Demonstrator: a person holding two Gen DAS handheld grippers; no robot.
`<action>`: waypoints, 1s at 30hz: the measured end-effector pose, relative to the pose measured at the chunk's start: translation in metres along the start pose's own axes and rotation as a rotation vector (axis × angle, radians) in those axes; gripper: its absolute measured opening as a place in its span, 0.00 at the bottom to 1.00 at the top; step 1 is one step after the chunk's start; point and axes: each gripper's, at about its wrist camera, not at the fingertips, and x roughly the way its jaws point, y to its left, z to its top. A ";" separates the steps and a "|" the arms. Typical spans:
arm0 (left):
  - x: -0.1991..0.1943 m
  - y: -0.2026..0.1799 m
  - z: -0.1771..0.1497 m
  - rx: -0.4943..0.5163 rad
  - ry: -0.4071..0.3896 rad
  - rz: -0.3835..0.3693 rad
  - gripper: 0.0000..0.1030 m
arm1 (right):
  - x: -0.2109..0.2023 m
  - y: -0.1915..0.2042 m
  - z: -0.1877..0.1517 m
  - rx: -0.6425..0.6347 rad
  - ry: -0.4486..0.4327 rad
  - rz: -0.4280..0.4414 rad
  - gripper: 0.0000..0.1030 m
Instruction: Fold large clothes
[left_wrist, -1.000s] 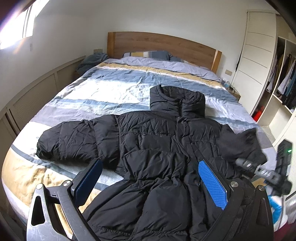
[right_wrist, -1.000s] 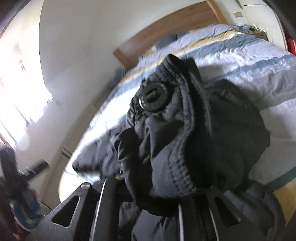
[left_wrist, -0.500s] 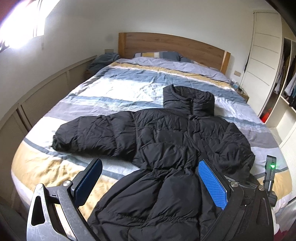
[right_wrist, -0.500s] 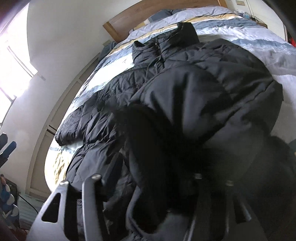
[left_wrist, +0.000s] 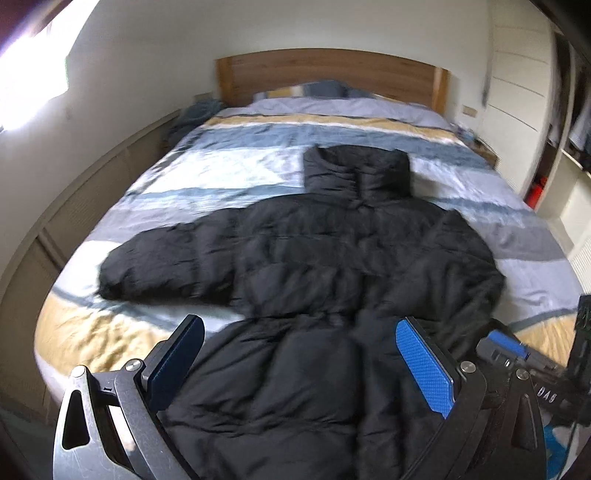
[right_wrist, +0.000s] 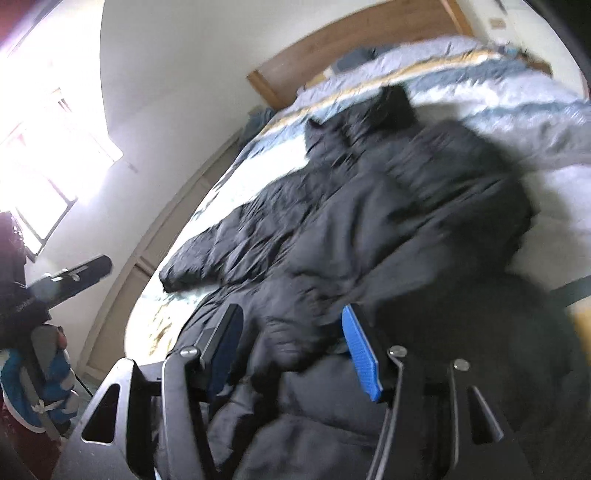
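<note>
A: Left gripper (left_wrist: 300, 363), lower centre of its view. Fingers?

B: Apart, wide. Blue pads (left_wrist: 424, 369) clear of any cloth, nothing between them. It hangs above the lower body of the black puffer jacket (left_wrist: 306, 280). Same spread as a second ago.

A: Right gripper (right_wrist: 291, 347)?

B: Fingers apart now, blue pad (right_wrist: 360, 356) plainly showing at lower centre. A second ago they were clamped on the jacket's sleeve cuff, lifted up in front of the lens; half a second ago cloth still bunched around them. Now dark fabric bulges up in the gap, but whether it touches the pads I cannot tell; the view is blurred.

A: Where does the jacket lie?

B: Flat on the striped duvet (left_wrist: 229, 173), collar toward the wooden headboard (left_wrist: 332, 74) at upper centre. In the left view one sleeve (left_wrist: 166, 266) stretches out to mid-left, unchanged. The other sleeve (left_wrist: 454, 266), held raised at the right edge a second ago, is now folded in across the body at mid-right.

A: Outward from there?

B: The right gripper (left_wrist: 524, 358) shows at the lower right edge of the left view. The left gripper (right_wrist: 70, 277) shows at mid-left of the right view. Bright window (right_wrist: 44, 158) upper left there.
</note>
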 end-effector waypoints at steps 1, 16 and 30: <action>0.005 -0.015 0.001 0.019 0.002 -0.011 0.99 | -0.004 -0.011 0.007 0.001 -0.015 -0.022 0.54; 0.140 -0.132 0.029 0.076 0.074 -0.041 0.99 | 0.012 -0.127 0.089 0.005 -0.069 -0.188 0.54; 0.238 -0.107 0.011 0.054 0.202 0.031 1.00 | 0.107 -0.151 0.076 0.001 0.056 -0.236 0.54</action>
